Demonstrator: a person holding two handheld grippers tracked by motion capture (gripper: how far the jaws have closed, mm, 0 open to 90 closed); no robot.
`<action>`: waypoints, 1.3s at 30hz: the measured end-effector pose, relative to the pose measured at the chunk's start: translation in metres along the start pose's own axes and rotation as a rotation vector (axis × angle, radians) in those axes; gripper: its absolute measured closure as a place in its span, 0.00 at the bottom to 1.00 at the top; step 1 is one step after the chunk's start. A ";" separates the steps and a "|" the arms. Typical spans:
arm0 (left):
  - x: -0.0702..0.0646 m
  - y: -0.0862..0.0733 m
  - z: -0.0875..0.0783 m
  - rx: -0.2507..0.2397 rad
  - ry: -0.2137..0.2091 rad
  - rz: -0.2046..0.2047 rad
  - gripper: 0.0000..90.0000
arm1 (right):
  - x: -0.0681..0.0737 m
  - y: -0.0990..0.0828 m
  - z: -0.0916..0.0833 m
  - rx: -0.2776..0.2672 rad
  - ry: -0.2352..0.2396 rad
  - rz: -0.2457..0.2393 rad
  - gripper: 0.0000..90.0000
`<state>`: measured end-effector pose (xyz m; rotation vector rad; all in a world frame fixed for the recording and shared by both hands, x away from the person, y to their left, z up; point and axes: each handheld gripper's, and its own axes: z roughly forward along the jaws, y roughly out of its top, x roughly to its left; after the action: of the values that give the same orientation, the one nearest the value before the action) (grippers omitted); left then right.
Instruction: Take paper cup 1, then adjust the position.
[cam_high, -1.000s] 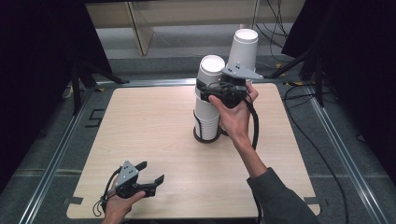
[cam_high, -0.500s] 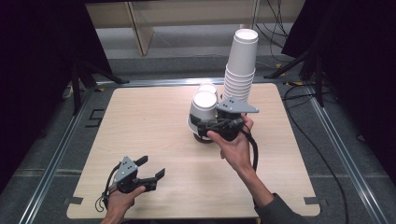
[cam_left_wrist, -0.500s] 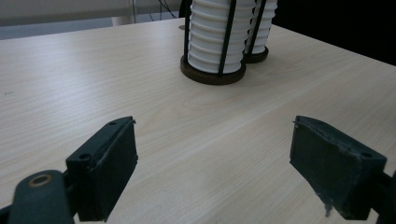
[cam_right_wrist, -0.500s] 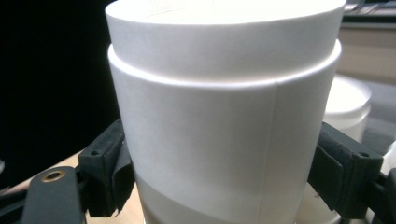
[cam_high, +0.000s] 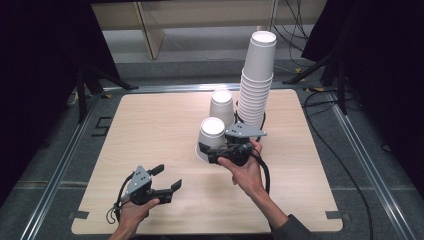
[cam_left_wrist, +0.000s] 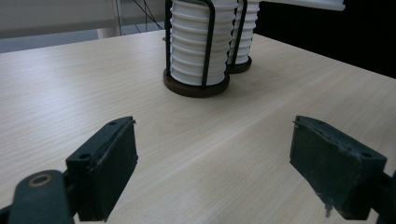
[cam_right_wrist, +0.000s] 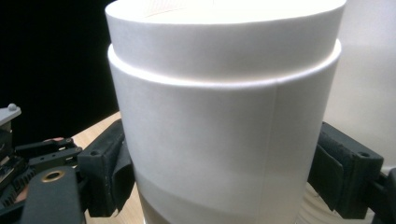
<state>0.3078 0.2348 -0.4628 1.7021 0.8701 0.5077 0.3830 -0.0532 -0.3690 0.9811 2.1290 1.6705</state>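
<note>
My right gripper (cam_high: 216, 155), centre of the high view, has its black jaws around a white upside-down paper cup (cam_high: 212, 138); in the right gripper view that cup (cam_right_wrist: 224, 116) sits between both pads, touching them. Just behind it stands a second short white cup stack (cam_high: 222, 107), and beside that a tall white cup stack (cam_high: 256, 82) climbs toward the top of the frame. My left gripper (cam_high: 167, 178) hovers at lower left over the pale wooden table (cam_high: 150, 125), jaws spread wide and holding nothing, the ribbed cup stacks in dark wire holders (cam_left_wrist: 196, 46) ahead of it.
</note>
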 end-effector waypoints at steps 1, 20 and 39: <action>0.000 0.000 0.000 0.001 -0.001 0.001 0.16 | 0.000 -0.002 0.000 0.002 0.003 -0.008 0.20; -0.001 -0.001 -0.002 -0.026 -0.030 -0.004 0.16 | 0.010 -0.028 0.007 0.061 0.060 -0.023 0.20; -0.011 0.002 0.001 -0.037 -0.115 0.006 0.16 | 0.026 -0.040 0.017 0.067 0.117 -0.051 0.20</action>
<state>0.3016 0.2255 -0.4602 1.6837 0.7692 0.4231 0.3600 -0.0279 -0.4060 0.8596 2.2779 1.6809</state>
